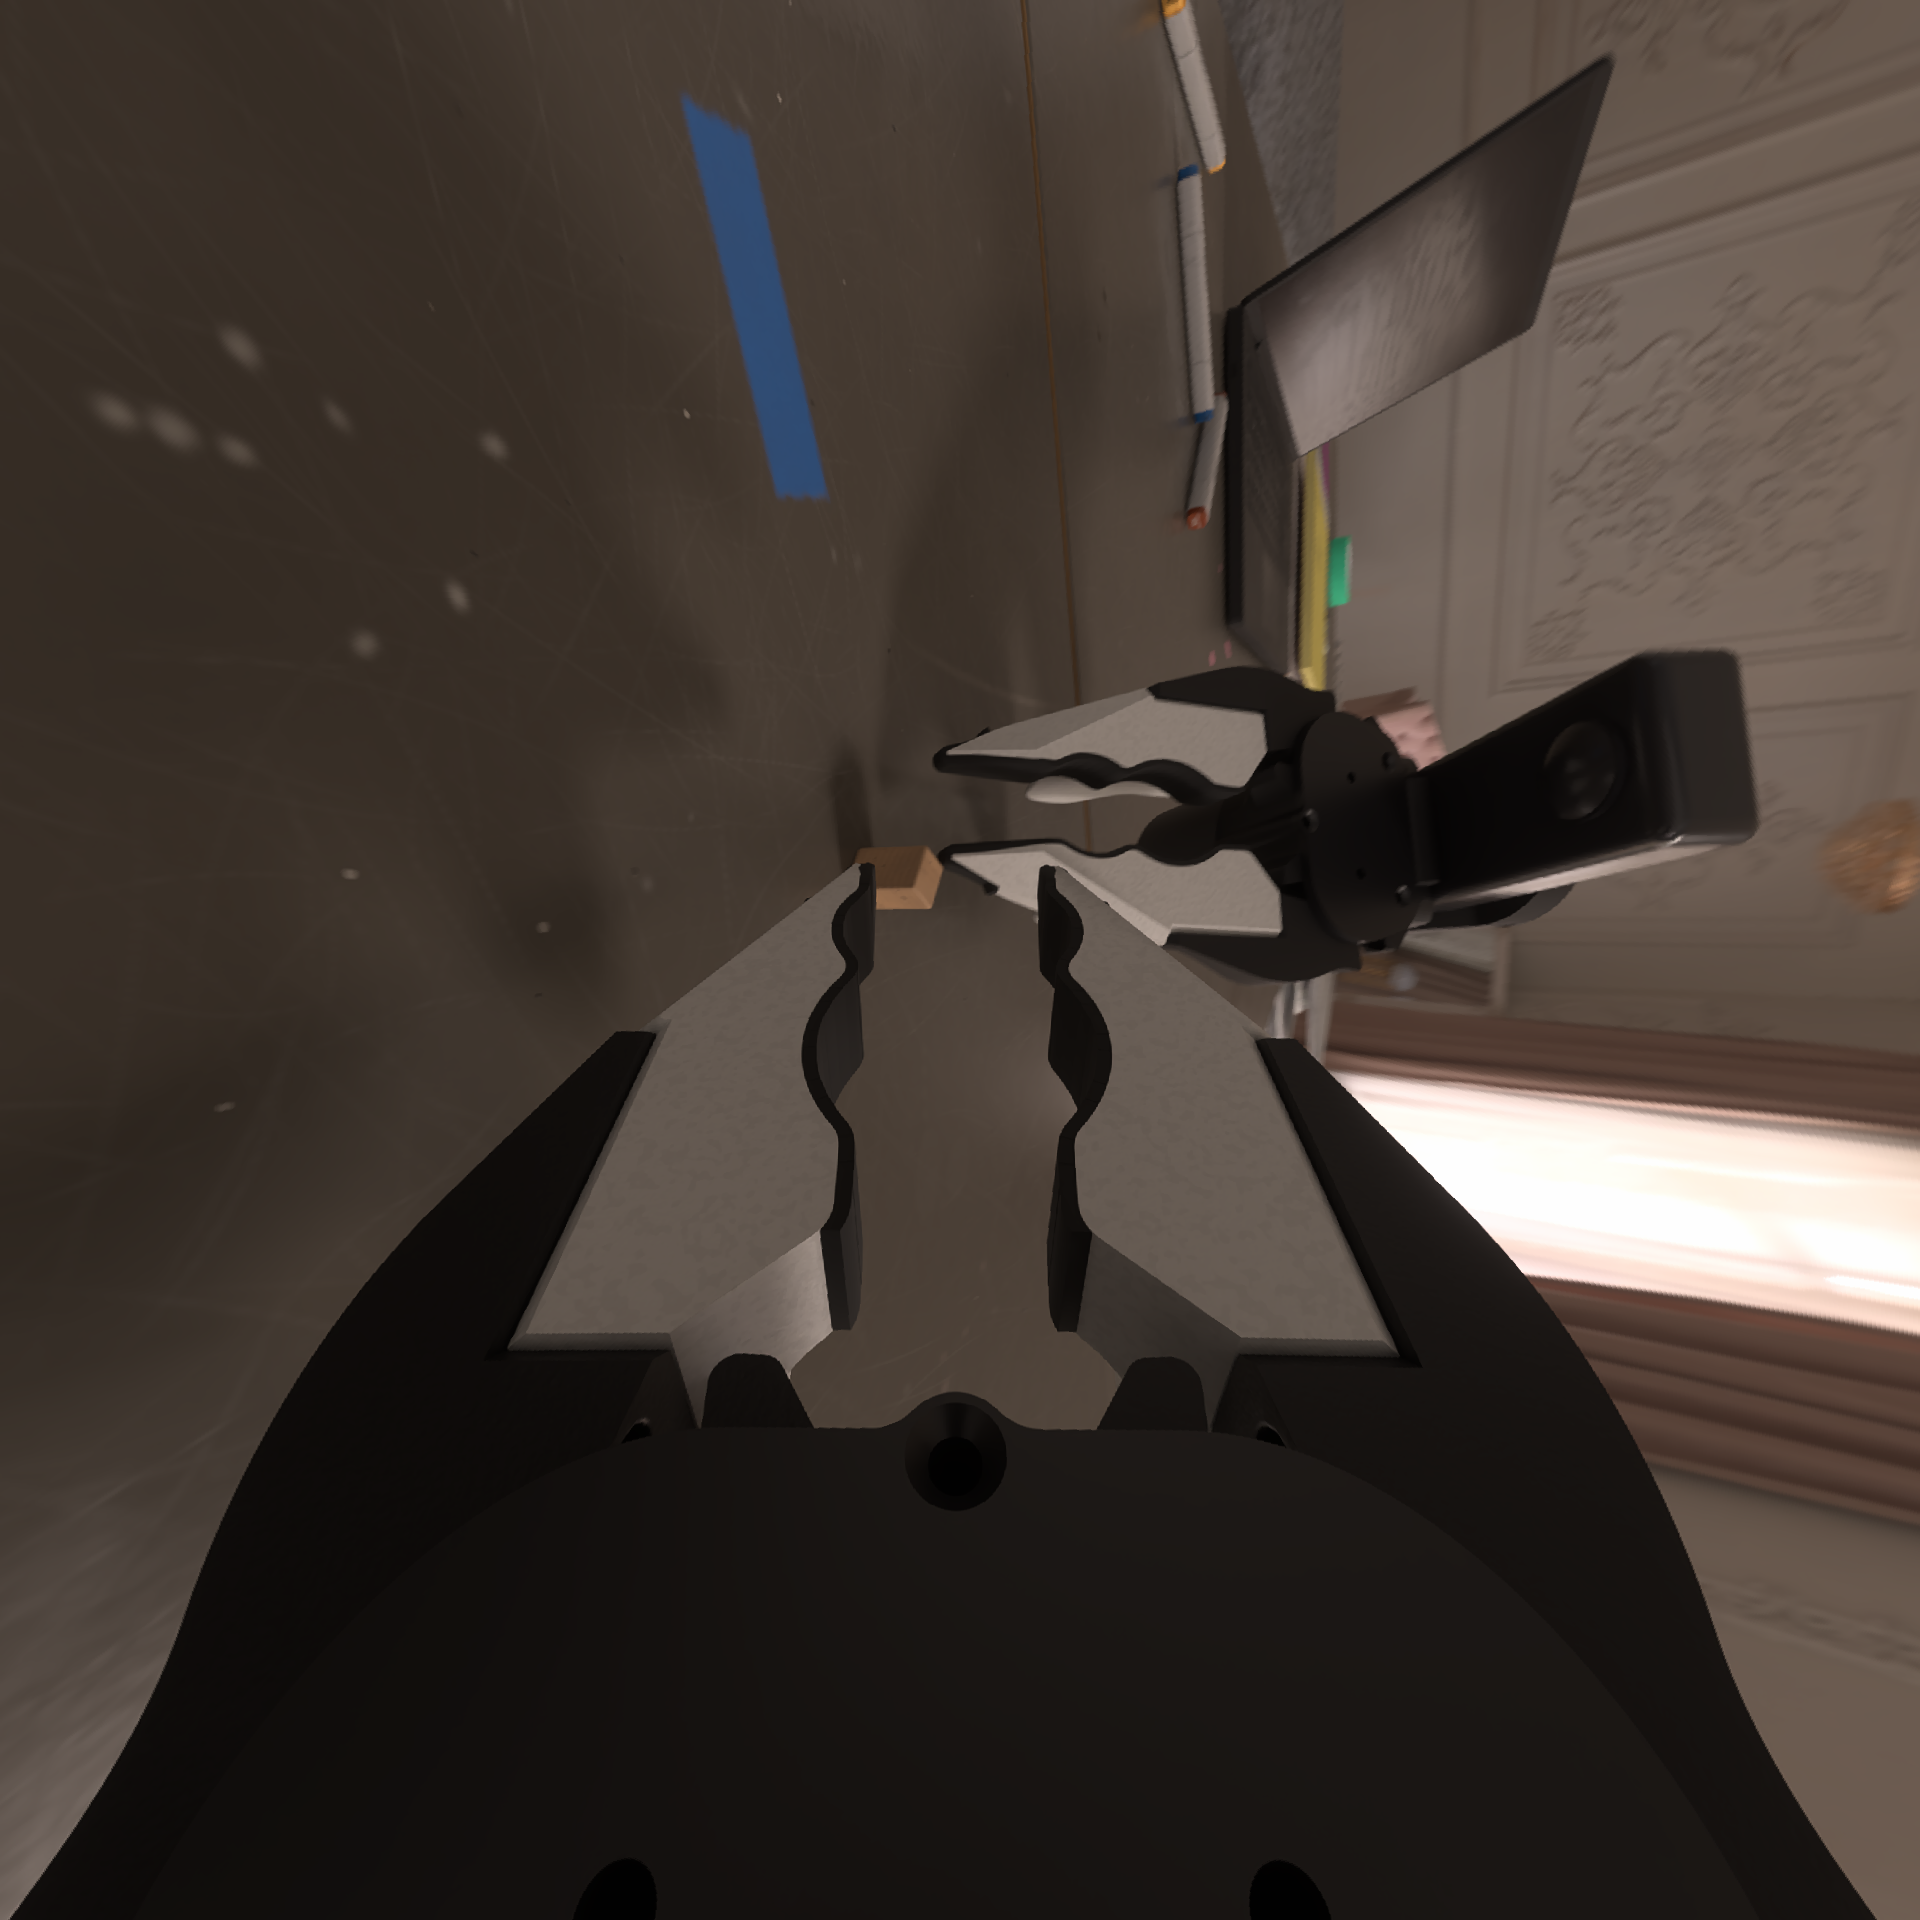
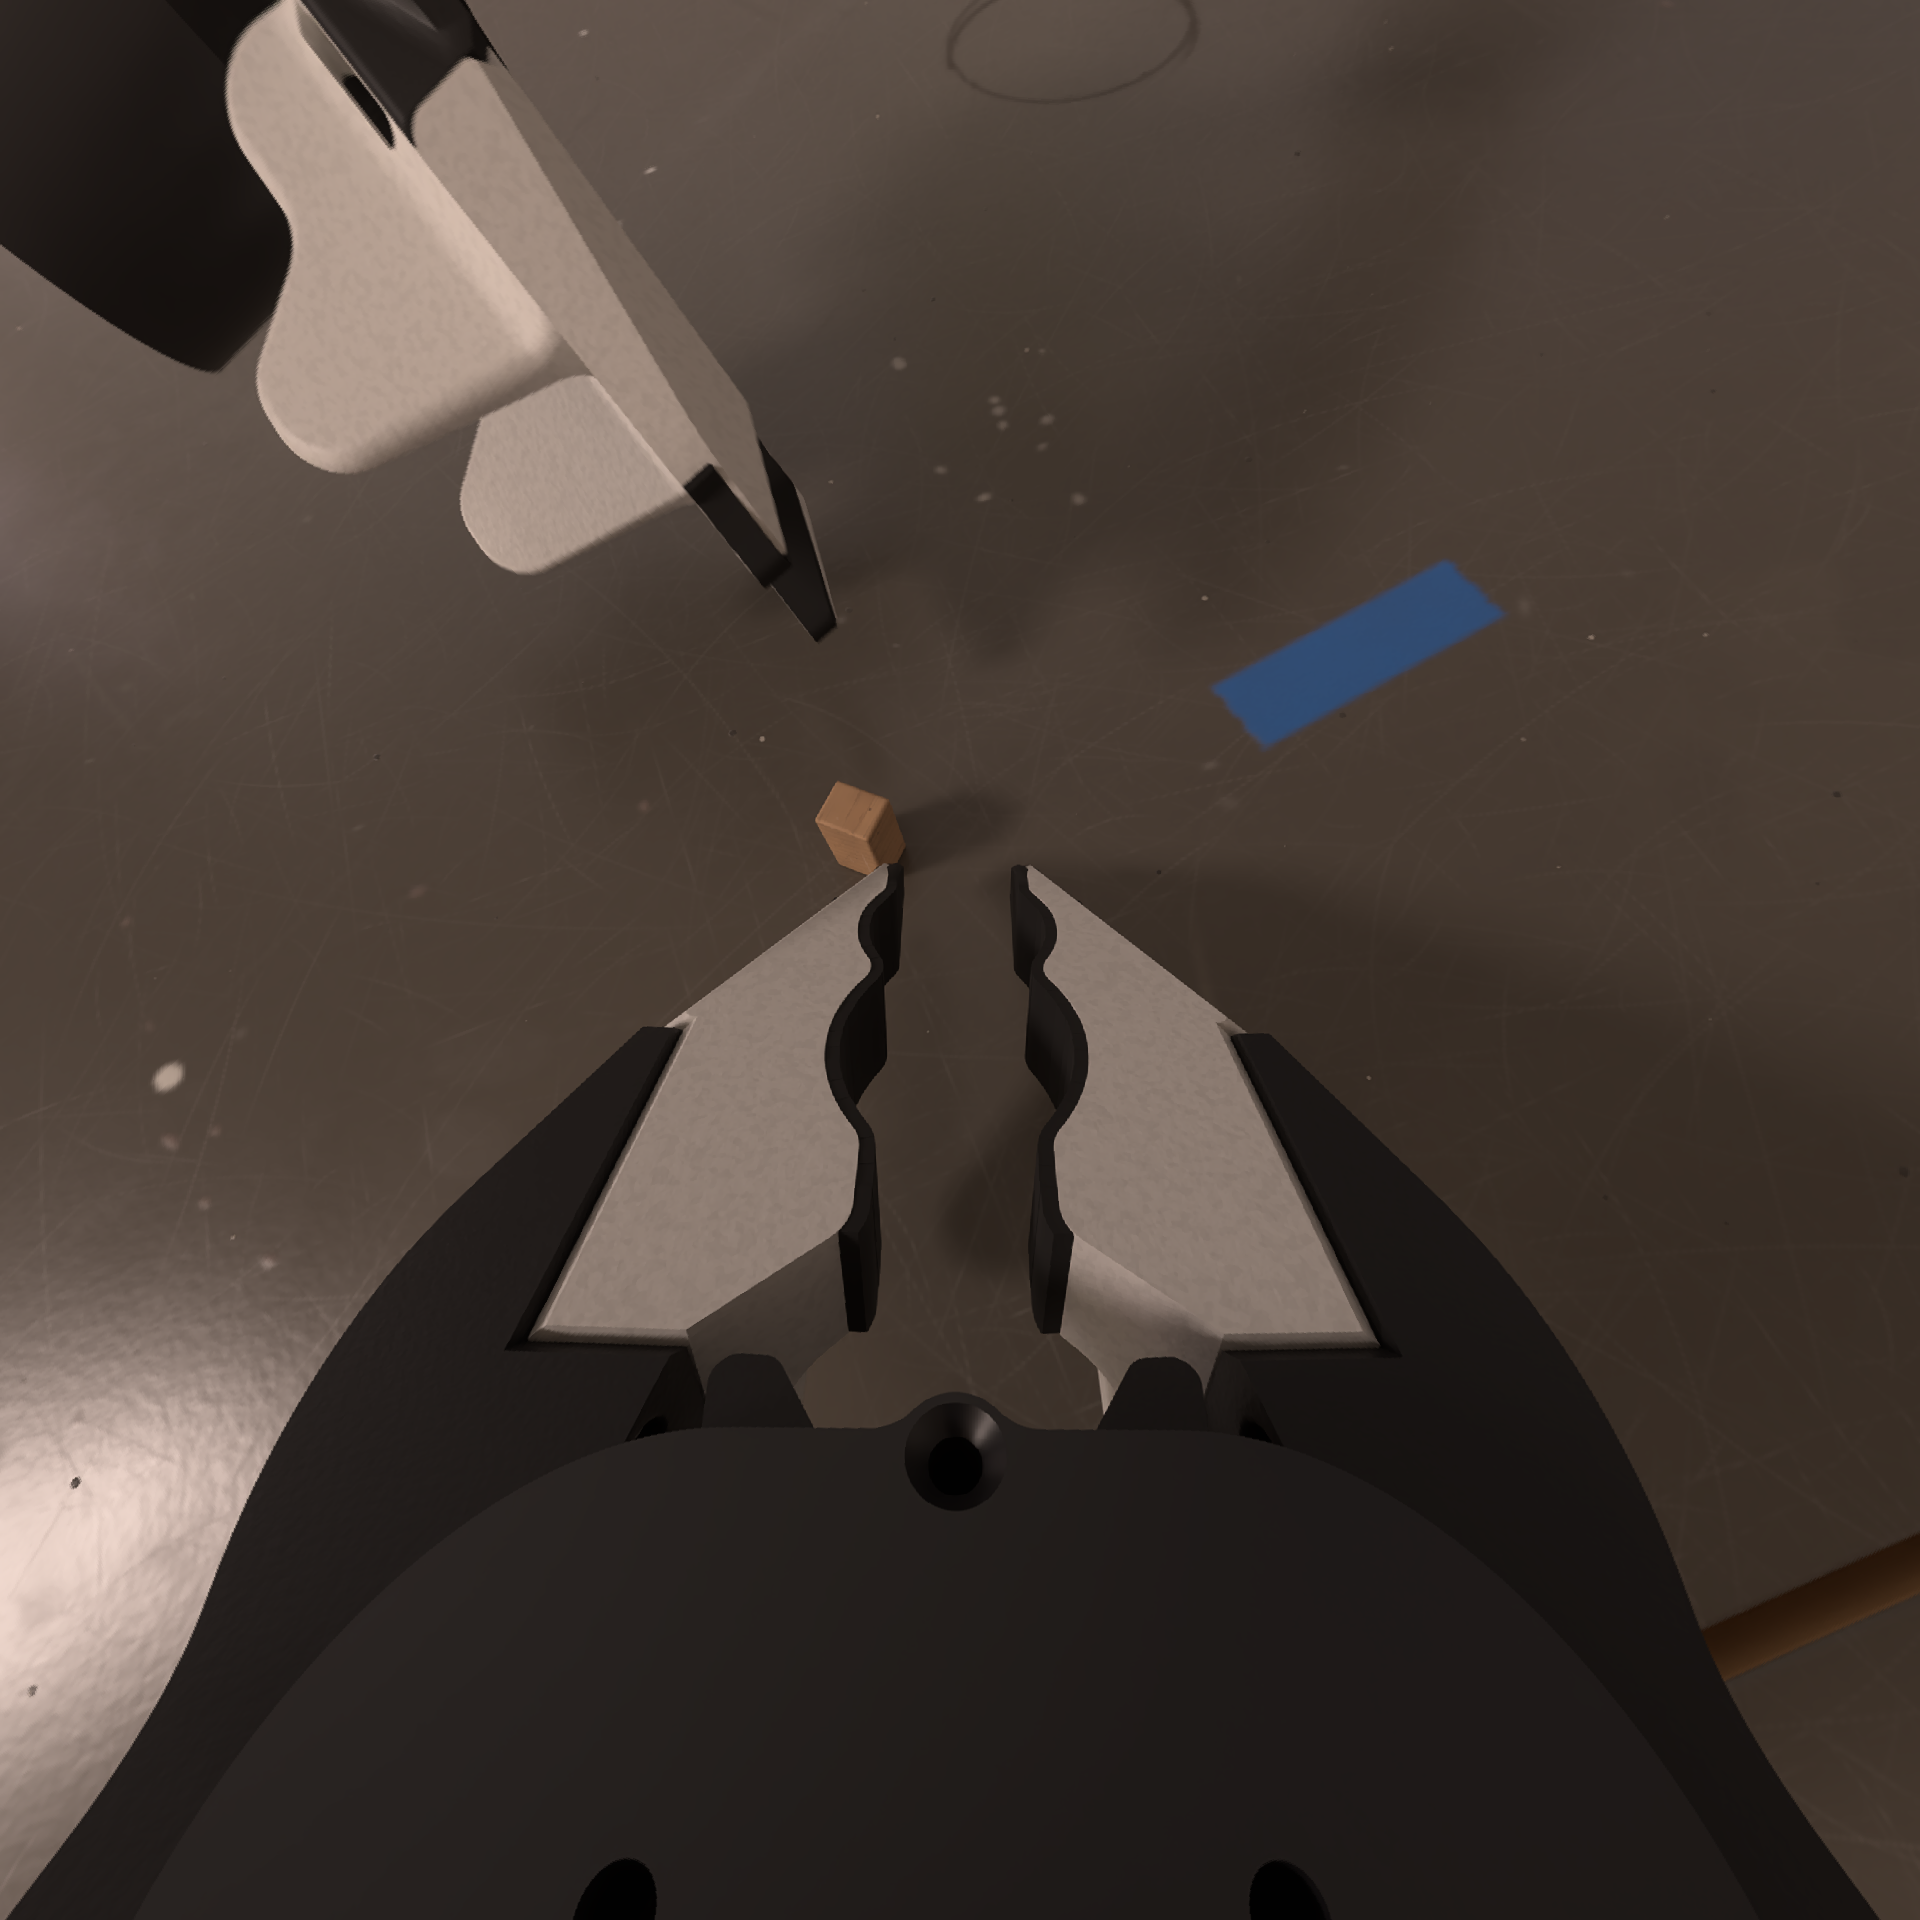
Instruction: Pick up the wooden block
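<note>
Approach being made: wooden block [image 2: 860, 840] is lying mid-worktop [image 2: 1455, 1039], ungrasped. Right claw [image 2: 956, 878] and left claw [image 1: 954, 878] are being held narrowly parted, empty; recentring needed.

Dim overall; soft shadows across the scratched table [image 2: 1351, 312], pale glare at its lower-left corner. Blown-out brightness beyond the curtain [image 1: 1610, 1174]. Wide-angle bending and blur toward edges.
</note>
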